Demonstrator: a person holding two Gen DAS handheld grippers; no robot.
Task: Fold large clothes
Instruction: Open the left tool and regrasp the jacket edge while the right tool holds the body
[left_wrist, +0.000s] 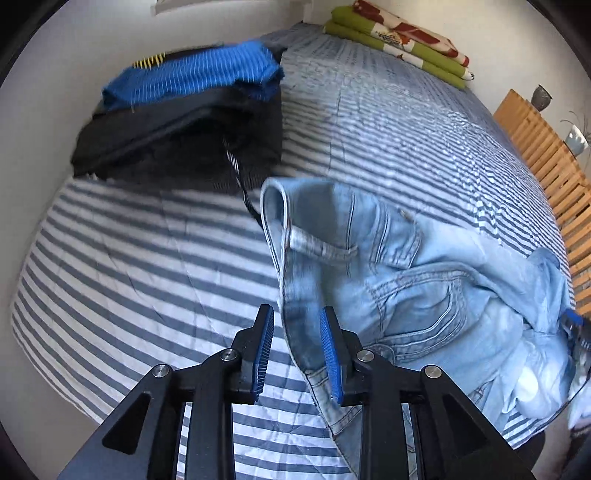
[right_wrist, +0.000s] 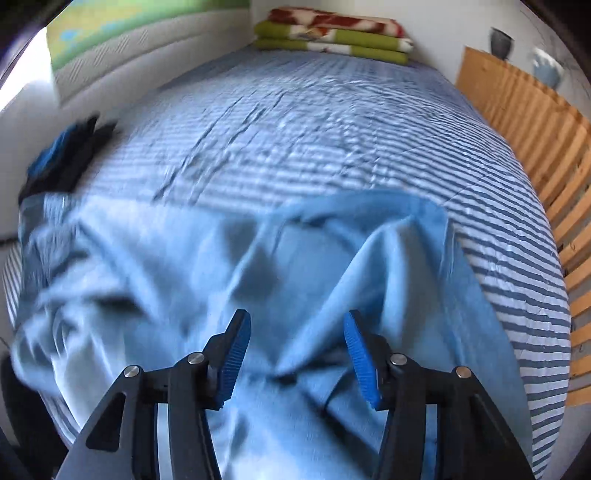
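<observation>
**Figure.** Two wrist views of a pair of light-blue jeans (left_wrist: 388, 266) lying crumpled on a striped bed cover (left_wrist: 129, 258).

**Left wrist view.** The left gripper (left_wrist: 297, 347) points steeply down over the near edge of the bed. Its jaws stand apart; a denim edge runs up between the pads, lying against the right-hand pad and clear of the left-hand one, so the cloth appears released, not pinched. From the fingertips the bulk of the garment spreads toward two and three o'clock. The waistband end, with a belt loop, rises at twelve o'clock; a pocket lies at two o'clock. The long axis is hard to judge in this heap, but seems to run from eleven o'clock to four o'clock. A stack of folded clothes (left_wrist: 184, 122) sits at eleven o'clock, well apart from the jaws and just beside the waistband.

**Right wrist view.** The right gripper (right_wrist: 297, 350) hangs over blurred folds of the same jeans (right_wrist: 221, 266). Its jaws stand wide apart with nothing pressed between the pads; cloth lies beneath and ahead, from nine to one o'clock. A folded blanket (right_wrist: 332, 37) rests far off at twelve o'clock.

**Reading.** Both hands are over denim; the left is nearer the waistband, the likely next hold for straightening the garment lengthwise.
</observation>
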